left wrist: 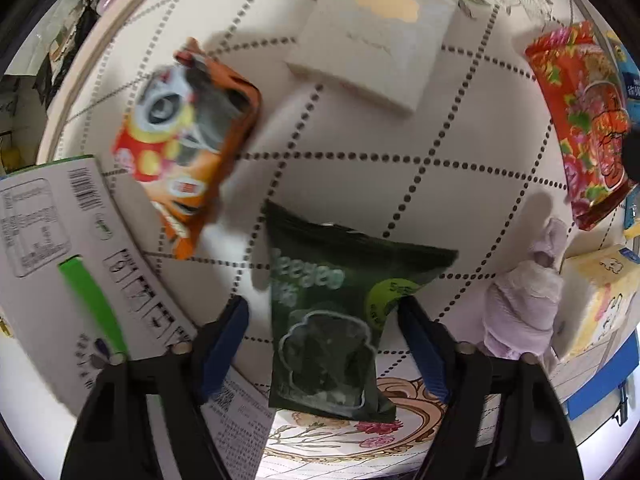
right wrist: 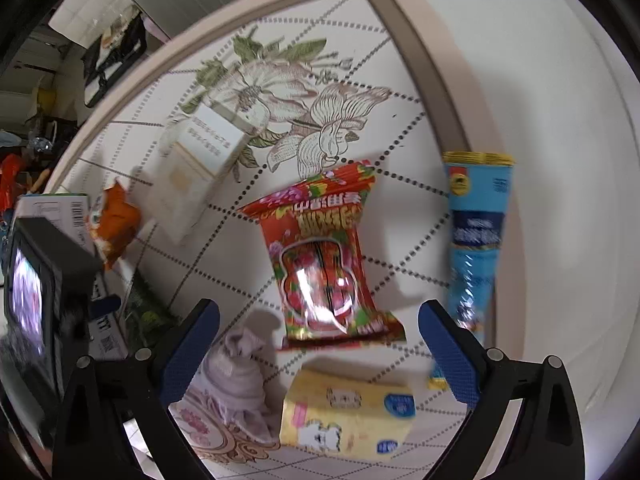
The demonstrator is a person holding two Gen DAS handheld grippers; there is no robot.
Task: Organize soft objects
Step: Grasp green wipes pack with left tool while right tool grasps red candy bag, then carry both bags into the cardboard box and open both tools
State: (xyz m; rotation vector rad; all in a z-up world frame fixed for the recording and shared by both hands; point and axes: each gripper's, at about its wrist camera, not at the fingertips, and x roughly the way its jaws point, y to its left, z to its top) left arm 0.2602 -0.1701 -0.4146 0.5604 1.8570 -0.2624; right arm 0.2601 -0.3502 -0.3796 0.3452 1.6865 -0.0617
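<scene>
My left gripper (left wrist: 324,316) is open above a dark green snack bag (left wrist: 332,316) that lies between its blue-padded fingers. An orange snack bag (left wrist: 188,140) lies to the upper left, a white tissue pack (left wrist: 372,40) at the top. My right gripper (right wrist: 320,328) is open over a red flowered snack bag (right wrist: 324,256). A yellow tissue pack (right wrist: 348,412) lies below it, a crumpled lilac cloth (right wrist: 236,380) by the left finger (right wrist: 188,352), a blue snack bag (right wrist: 476,240) at the right. The lilac cloth (left wrist: 524,304) and red bag (left wrist: 580,120) also show in the left wrist view.
A white cardboard box (left wrist: 60,256) with a green stripe stands at the left. The round table (right wrist: 400,128) has a flowered cloth with dotted lines and a beige rim. The left gripper's body (right wrist: 40,300) shows at the left of the right wrist view.
</scene>
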